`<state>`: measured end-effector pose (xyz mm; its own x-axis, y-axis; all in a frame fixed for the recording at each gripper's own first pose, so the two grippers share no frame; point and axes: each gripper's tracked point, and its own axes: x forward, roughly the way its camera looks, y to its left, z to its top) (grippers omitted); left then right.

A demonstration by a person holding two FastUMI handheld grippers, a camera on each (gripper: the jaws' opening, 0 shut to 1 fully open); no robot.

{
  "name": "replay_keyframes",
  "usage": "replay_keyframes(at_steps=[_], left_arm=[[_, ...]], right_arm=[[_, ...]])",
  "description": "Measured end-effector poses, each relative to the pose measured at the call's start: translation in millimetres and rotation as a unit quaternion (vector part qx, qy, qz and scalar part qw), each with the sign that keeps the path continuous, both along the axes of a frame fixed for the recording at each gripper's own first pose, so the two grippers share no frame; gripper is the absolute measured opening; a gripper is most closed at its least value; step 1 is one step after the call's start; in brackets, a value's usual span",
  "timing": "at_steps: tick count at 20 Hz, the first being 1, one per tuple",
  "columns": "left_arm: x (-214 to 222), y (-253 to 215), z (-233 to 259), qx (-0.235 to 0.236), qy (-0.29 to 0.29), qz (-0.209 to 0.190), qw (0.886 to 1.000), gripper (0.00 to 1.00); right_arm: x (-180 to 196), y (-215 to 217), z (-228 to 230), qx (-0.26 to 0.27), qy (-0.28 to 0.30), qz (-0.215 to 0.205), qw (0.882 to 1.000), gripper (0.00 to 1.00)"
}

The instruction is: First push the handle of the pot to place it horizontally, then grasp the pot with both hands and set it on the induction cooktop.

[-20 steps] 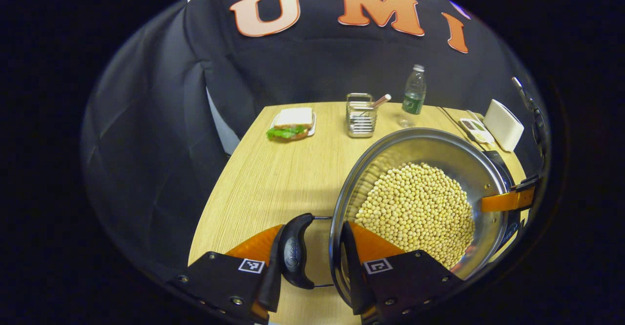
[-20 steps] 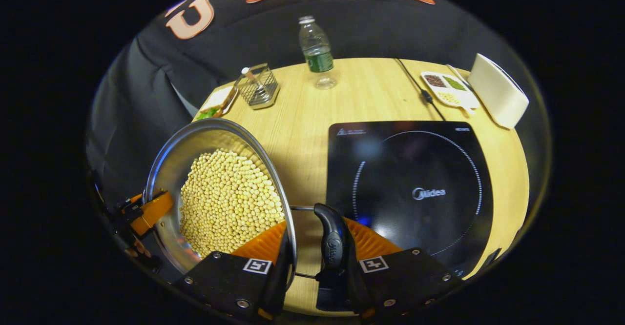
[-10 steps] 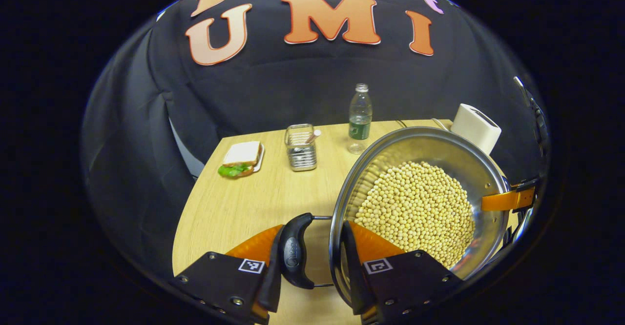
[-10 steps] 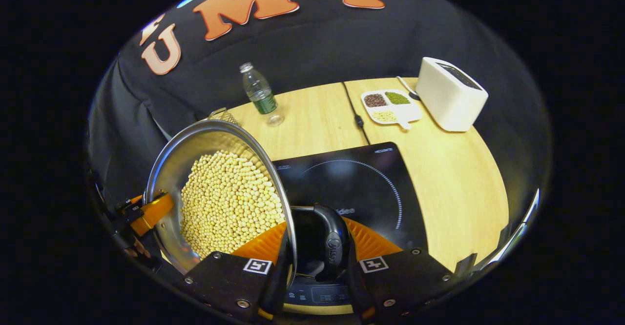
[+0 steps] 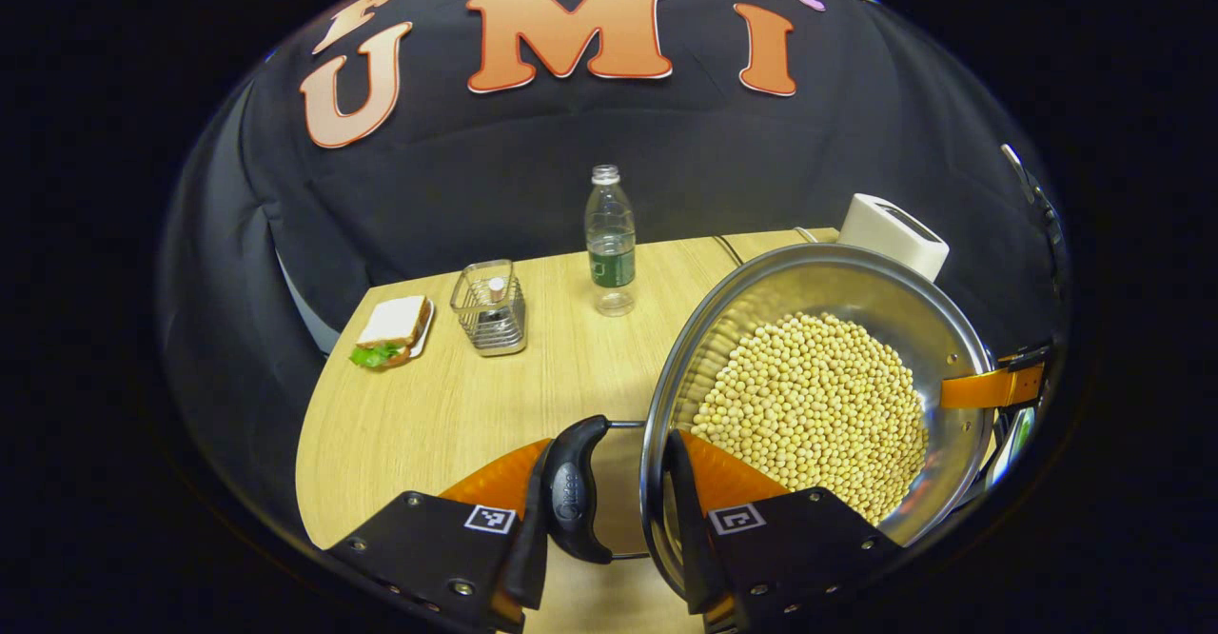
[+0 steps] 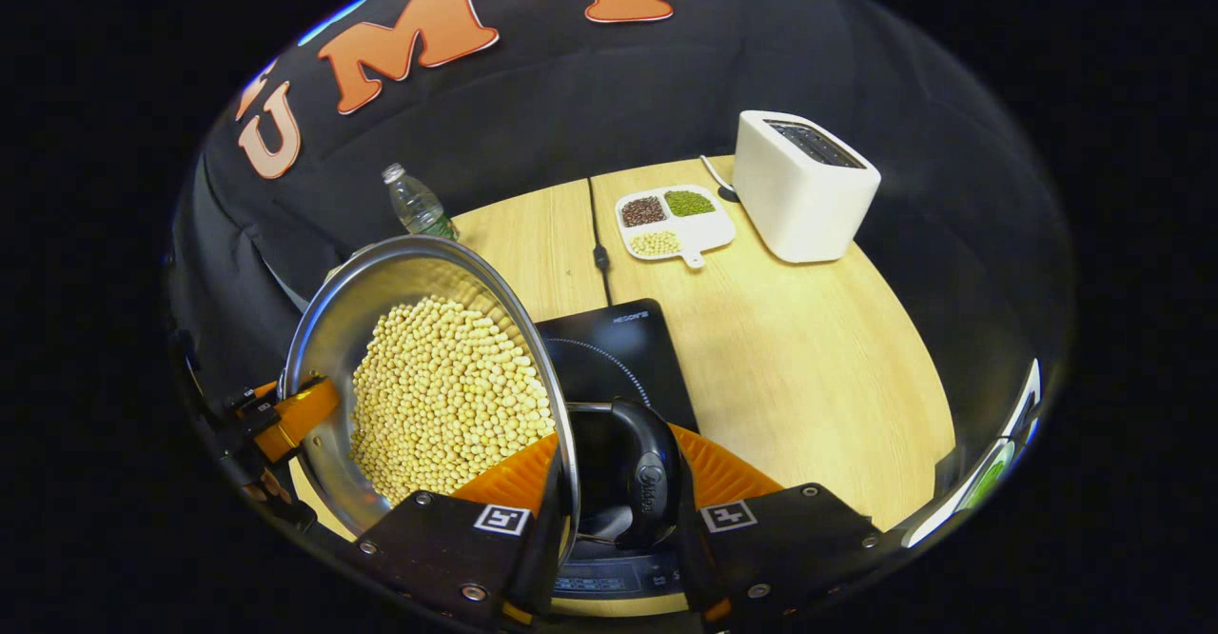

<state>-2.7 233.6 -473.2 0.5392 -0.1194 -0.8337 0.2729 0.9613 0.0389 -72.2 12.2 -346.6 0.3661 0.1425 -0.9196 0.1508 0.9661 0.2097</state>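
Observation:
A steel pot filled with pale soybeans hangs between both grippers. My left gripper is shut on the pot, one finger inside the rim and the other outside its black side handle. My right gripper is shut on the opposite black handle in the same way; it also appears at the pot's far side. The pot covers most of the black induction cooktop, which lies right under it. Whether the pot touches the cooktop I cannot tell.
On the wooden table stand a water bottle, a wire basket and a sandwich on a plate. A white toaster, a divided tray of beans and a black cable lie behind the cooktop.
Both grippers have carried the pot to the right, from beside the cooktop to over it. The cooktop has slid under the pot in the right gripper view.

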Motion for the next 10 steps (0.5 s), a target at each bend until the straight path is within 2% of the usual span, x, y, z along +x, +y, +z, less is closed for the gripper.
replay_keyframes(at_steps=[5, 10], left_arm=[[1, -3, -7, 0.002, 0.013, -0.006, 1.000, 0.58], [6, -5, -6, 0.007, 0.040, -0.013, 0.999, 0.58]], right_arm=[[8, -27, -20, -0.002, 0.017, 0.000, 1.000, 0.51], [9, -29, -43, -0.002, 0.044, 0.003, 0.999, 0.51]])
